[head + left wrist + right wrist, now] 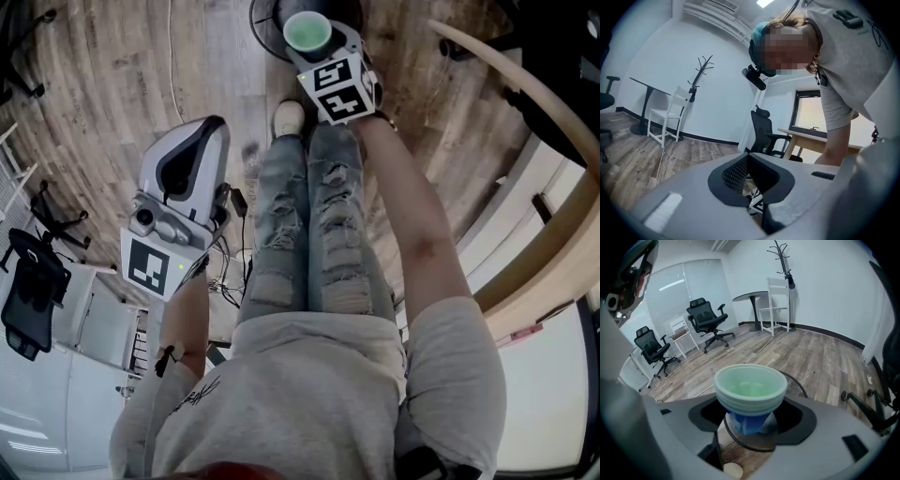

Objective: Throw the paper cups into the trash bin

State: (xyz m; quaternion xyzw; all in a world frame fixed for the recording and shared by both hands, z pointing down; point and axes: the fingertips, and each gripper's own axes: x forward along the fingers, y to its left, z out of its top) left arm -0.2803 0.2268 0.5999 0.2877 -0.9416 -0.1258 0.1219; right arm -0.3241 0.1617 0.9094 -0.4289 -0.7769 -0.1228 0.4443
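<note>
**Two grippers, one cup stack, one bin**

One stack of paper cups (749, 390) is clenched between the jaws of the right gripper (309, 47). The cups are green inside and blue outside, with several nested rims showing, though the exact number cannot be told. The stack is upright and hangs over the one black mesh trash bin (794, 385), which stands on the wood floor (112, 66) at the far end of the scene, beyond the person's shoe (289, 117).

The right arm is stretched straight forward past the knees, with the gripper's marker cube (336, 89) facing up.

The left gripper (747, 161) is drawn back on the near left beside the thigh, with the elbow bent. Its jaws are pressed together and grasp nothing.

Farther off stand two black office chairs (708, 317), one white chair (778, 305), one round table (752, 298) and one coat stand (780, 254) — all well apart from the bin.
</note>
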